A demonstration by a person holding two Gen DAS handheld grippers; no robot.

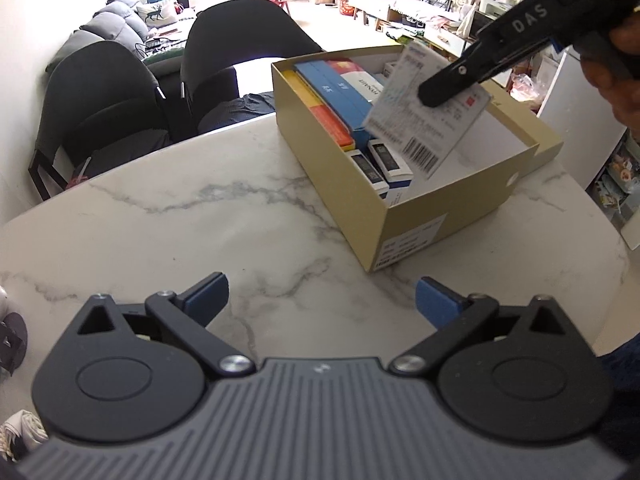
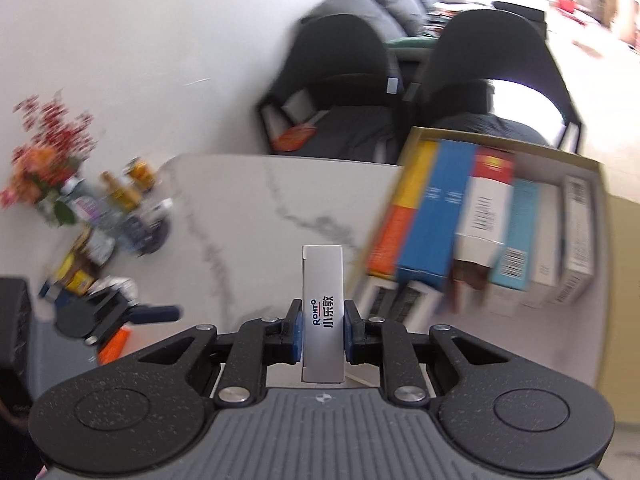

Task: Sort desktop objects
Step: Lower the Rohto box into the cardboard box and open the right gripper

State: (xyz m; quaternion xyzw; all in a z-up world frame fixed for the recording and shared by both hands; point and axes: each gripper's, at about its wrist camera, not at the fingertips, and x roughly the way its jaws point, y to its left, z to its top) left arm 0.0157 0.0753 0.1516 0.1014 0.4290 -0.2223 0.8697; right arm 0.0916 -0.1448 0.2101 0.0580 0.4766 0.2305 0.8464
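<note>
Between the blue pads (image 2: 297, 335) of the right gripper (image 2: 323, 334), low in the centre of the right wrist view, a slim white carton (image 2: 322, 312) stands clamped by its narrow sides, printed face up, so its flat back can slide in beside the others. Seen from the left wrist view, the same carton (image 1: 428, 114) hangs tilted over the open cardboard box (image 1: 420, 216) at upper right, barcode end lowest. That box holds a row of blue, yellow-orange and white packets (image 2: 448, 216) on edge, with free room at one end. At the bottom of the left view, the left gripper (image 1: 322, 300) has its fingers spread wide over bare marble tabletop (image 1: 180, 224), holding nothing.
</note>
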